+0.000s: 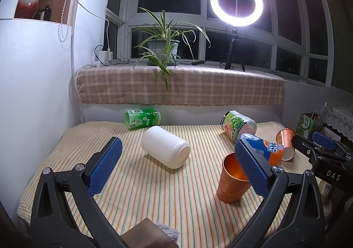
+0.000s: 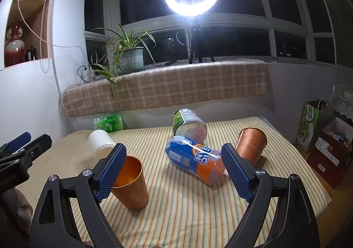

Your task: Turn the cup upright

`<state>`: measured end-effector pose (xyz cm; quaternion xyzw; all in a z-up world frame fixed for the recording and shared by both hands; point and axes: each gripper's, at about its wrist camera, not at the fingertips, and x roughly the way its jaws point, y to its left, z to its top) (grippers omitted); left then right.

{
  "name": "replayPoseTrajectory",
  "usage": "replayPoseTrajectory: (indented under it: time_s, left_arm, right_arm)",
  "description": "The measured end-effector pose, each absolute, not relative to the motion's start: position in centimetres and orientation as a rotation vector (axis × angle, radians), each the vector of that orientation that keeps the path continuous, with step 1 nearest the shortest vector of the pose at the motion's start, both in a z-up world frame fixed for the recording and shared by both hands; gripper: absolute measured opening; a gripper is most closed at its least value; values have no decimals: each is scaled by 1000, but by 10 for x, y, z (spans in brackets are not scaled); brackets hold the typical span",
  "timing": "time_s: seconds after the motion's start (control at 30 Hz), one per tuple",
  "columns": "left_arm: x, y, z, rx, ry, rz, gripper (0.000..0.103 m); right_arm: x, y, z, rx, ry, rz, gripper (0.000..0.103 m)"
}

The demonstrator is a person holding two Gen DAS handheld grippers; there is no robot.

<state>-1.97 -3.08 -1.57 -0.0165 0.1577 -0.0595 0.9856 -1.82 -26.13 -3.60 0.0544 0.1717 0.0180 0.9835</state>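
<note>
both tools spread wide above the striped desk [image 1: 154, 192], gripping nothing.
an upright orange cup [image 2: 130, 184] stands just beyond the right tool [image 2: 174, 170]'s left finger; a second copper cup [image 2: 250, 146] lies tipped beyond its right finger; left tool [image 1: 176, 168] faces the white jar [image 1: 165, 147].

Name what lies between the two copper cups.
The orange-and-blue can lies on its side between the upright copper cup and the tipped copper cup; right wrist view.
</note>
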Motion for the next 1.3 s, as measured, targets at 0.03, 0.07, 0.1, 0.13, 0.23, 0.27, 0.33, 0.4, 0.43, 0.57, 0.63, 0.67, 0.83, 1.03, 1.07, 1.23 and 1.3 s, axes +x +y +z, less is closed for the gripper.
replayPoseTrajectory:
  time_s: [0.03, 0.07, 0.1, 0.13, 0.23, 0.27, 0.33, 0.4, 0.43, 0.57, 0.63, 0.67, 0.83, 1.03, 1.07, 1.23, 1.3]
  left_arm:
    - [-20, -31, -15, -32, 316, -120, 103]
    - [-20, -31, -15, -31, 315, -121, 103]
    - [-21, -32, -14, -31, 314, -121, 103]
    - [-21, -32, -13, -31, 312, -120, 103]
    - [-23, -32, -11, -32, 306, -116, 103]
    - [-23, -32, -10, -33, 305, -116, 103]
    - [-24, -31, -9, -35, 302, -116, 103]
    - [-25, -32, -8, -35, 299, -116, 103]
    - [-25, -32, -8, -35, 300, -117, 103]
    - [-26, -32, -7, -31, 301, -119, 103]
    - [-26, -33, -7, -32, 301, -117, 103]
    - [-26, -33, -6, -32, 301, -115, 103]
    - [-27, -32, -6, -36, 299, -110, 103]
    - [-27, -29, -5, -45, 302, -105, 103]
    - [-27, -28, -5, -44, 302, -107, 103]
    - [-28, -29, -5, -39, 293, -106, 103]
    - [-28, -28, -6, -28, 285, -94, 103]
  right_arm:
    - [-18, -261, -36, 109, 347, 36, 88]
    - [-18, -261, -36, 110, 347, 37, 88]
    - [-18, -261, -36, 111, 347, 37, 88]
    - [-18, -261, -35, 111, 346, 36, 88]
    - [-20, -263, -33, 113, 340, 32, 88]
    - [-21, -263, -32, 112, 337, 31, 88]
    - [-22, -264, -31, 110, 332, 28, 88]
    - [-23, -265, -30, 108, 329, 28, 88]
    - [-22, -265, -30, 108, 329, 28, 88]
    - [-22, -265, -30, 110, 333, 30, 88]
    - [-22, -265, -30, 109, 339, 33, 88]
    - [-22, -265, -31, 109, 341, 34, 88]
    - [-23, -264, -31, 108, 340, 35, 88]
    - [-22, -265, -32, 111, 348, 39, 88]
    - [-22, -264, -32, 110, 349, 39, 88]
    - [-21, -264, -32, 109, 353, 43, 88]
    - [-21, -263, -34, 103, 358, 47, 88]
